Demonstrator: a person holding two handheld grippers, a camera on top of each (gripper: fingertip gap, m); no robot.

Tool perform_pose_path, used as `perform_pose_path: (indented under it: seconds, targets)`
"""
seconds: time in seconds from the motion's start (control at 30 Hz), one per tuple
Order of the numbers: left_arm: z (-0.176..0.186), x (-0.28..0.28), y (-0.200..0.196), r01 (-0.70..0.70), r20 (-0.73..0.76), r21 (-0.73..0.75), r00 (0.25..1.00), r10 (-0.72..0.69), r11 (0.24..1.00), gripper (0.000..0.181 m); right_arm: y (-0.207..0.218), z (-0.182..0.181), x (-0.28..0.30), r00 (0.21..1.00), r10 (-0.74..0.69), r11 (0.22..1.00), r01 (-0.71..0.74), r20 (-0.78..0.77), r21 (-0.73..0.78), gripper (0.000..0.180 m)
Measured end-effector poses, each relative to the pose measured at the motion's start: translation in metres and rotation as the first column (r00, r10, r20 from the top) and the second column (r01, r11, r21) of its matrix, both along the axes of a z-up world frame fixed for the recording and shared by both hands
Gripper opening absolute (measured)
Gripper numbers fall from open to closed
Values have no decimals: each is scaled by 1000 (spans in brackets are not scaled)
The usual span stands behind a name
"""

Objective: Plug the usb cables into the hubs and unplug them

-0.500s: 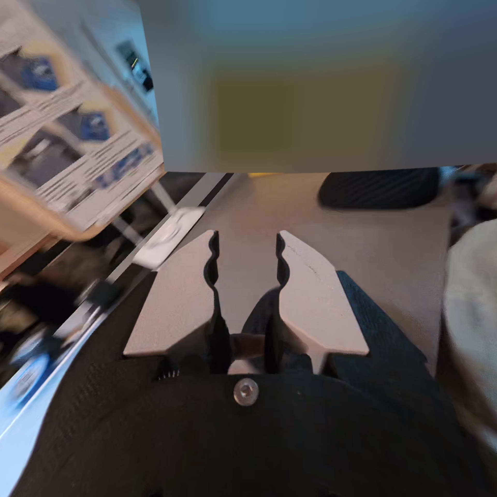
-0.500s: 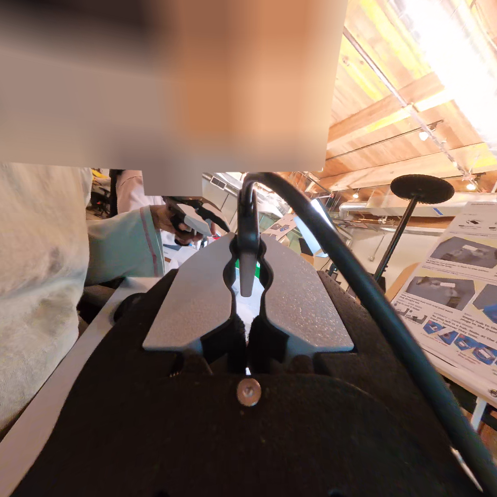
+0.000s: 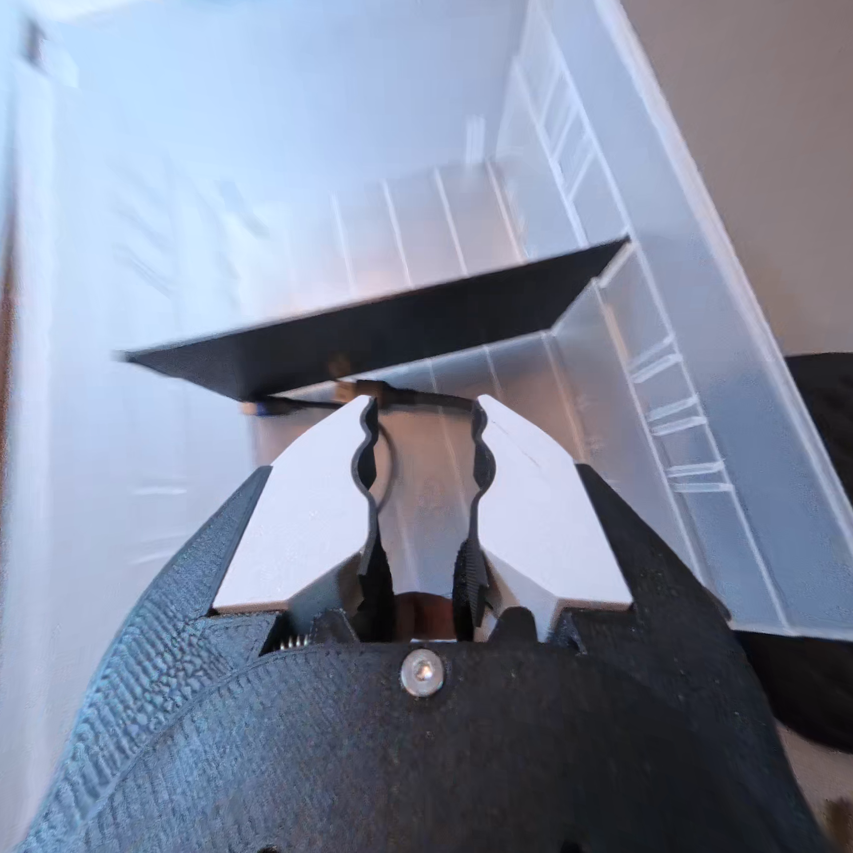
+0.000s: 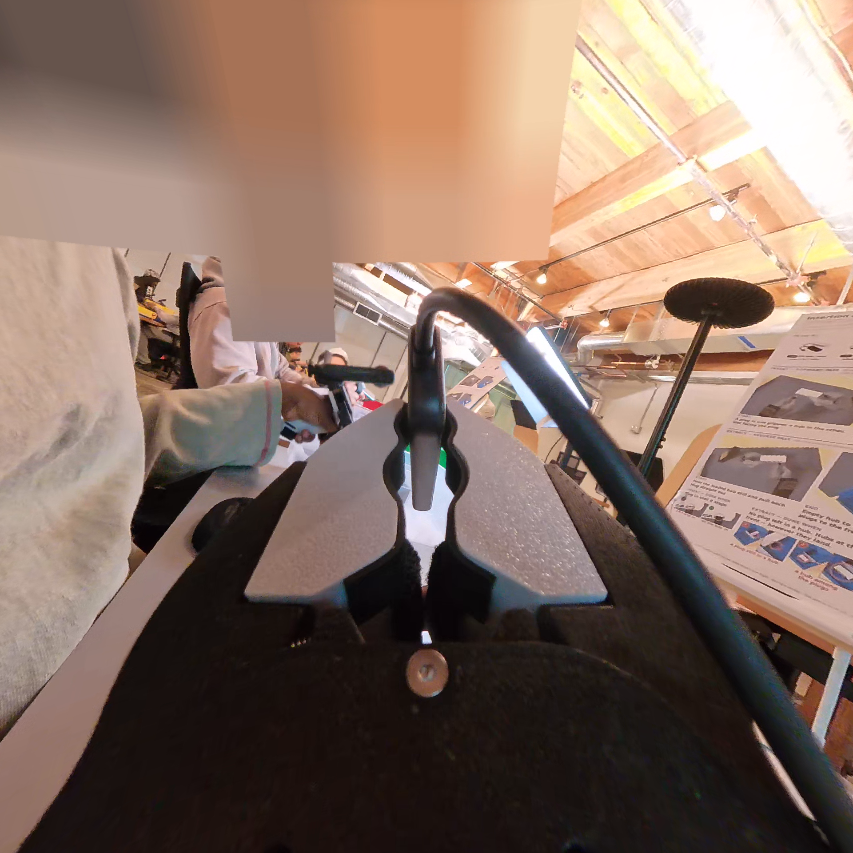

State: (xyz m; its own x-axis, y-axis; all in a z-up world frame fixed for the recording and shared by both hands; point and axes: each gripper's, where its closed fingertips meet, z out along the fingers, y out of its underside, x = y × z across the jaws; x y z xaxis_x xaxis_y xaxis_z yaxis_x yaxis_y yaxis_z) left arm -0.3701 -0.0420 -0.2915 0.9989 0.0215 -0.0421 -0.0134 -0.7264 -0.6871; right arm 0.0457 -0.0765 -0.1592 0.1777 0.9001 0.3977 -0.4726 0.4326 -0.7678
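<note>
Left jaws: the left gripper (image 3: 423,406) has its jaws spread apart with nothing between them, pointing down into a clear plastic bin (image 3: 669,351).
Right jaws: the right gripper (image 4: 425,411) is pinching a usb plug (image 4: 424,443) at its black body, the metal tip pointing back toward the camera.
Cable: the black usb cable (image 4: 623,471) arches up out of the plug and runs down past the right side of the gripper.
Bin contents: a black divider (image 3: 369,332) crosses the bin; below it, just past the left fingertips, lie a thin black cable (image 3: 429,399) and a small connector, too blurred to identify.
Background: a person's sleeve (image 4: 207,429) rests on the tabletop (image 4: 92,623); an instruction sheet (image 4: 784,461) stands at right.
</note>
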Motion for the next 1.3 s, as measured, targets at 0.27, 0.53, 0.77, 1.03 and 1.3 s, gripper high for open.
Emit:
perform_pose_path:
  seconds: [0.27, 0.53, 0.77, 1.03, 1.3]
  targets:
    - [-13, 22, 13, 124, 50, -113, 992, -119, 986, 36, 5, 0, 5, 999, -33, 999, 33, -6, -17, 13]
    - [-8, 62, -33, 652, 58, -482, 691, -721, 585, 33, 3, -6, -2, 999, -34, 999, 34, 40, -3, 13]
    - [-49, 53, -48, 506, 41, -681, 748, -662, 529, 34, 4, -7, -4, 998, -33, 999, 33, 50, -5, 13]
    - [-41, 56, -43, 528, -10, -538, 775, -631, 657, 7, 4, -6, -2, 998, -46, 999, 46, 40, -2, 13]
    - [87, 69, -30, 528, -60, 144, 849, -525, 837, 7, 5, -6, -1, 998, -49, 999, 50, 41, -3, 13]
